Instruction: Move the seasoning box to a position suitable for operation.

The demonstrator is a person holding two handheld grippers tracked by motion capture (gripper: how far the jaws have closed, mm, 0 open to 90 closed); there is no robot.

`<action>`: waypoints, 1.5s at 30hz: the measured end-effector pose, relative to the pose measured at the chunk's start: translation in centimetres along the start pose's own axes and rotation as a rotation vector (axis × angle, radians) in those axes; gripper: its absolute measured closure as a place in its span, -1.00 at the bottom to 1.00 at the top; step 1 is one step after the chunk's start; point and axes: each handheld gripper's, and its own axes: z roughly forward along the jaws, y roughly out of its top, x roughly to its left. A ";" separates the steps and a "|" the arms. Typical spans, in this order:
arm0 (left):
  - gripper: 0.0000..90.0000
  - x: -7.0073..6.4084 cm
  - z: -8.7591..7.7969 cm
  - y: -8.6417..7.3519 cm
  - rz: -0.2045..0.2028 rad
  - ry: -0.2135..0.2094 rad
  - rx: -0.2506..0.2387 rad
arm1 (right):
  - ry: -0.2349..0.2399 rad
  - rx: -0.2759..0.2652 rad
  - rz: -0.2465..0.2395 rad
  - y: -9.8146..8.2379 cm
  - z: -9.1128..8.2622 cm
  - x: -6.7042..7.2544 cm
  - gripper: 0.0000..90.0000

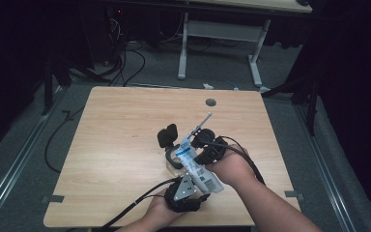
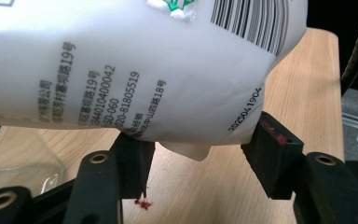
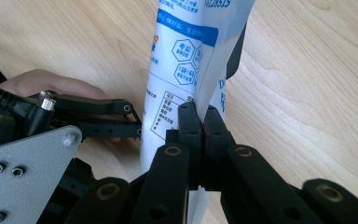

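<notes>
Two grippers meet on one white printed plastic pouch (image 1: pixel 196 166) held above the light wooden table (image 1: pixel 121 140). The left gripper (image 2: pixel 198 154), near the table's front edge, has its jaws spread wide around the pouch's bottom end, pads close beside it. The right gripper (image 3: pixel 202 135) has its jaws pinched tight on the pouch's edge.

White pouch (image 1: pixel 198 166) with blue band, black barcode, black claws, light wooden table (image 1: pixel 121 140)

The printed white bag (image 3: pixel 182 56) looks like smooth, slightly glossy plastic; the table (image 1: pixel 125 140) is matt wood-grain.
</notes>
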 end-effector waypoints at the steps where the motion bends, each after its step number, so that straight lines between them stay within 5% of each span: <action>1: 0.00 0.0 0.1 0.0 -0.004 0.004 -0.005 | -0.003 0.001 0.000 0.0 0.0 0.0 0.99; 9: -0.02 -0.2 0.1 0.1 0.015 0.015 -0.018 | -0.008 -0.009 -0.011 0.5 -0.2 0.2 0.99; 45: 0.11 0.4 -0.6 0.7 -0.036 -0.023 -0.027 | -0.008 0.003 -0.020 1.7 0.1 0.0 1.00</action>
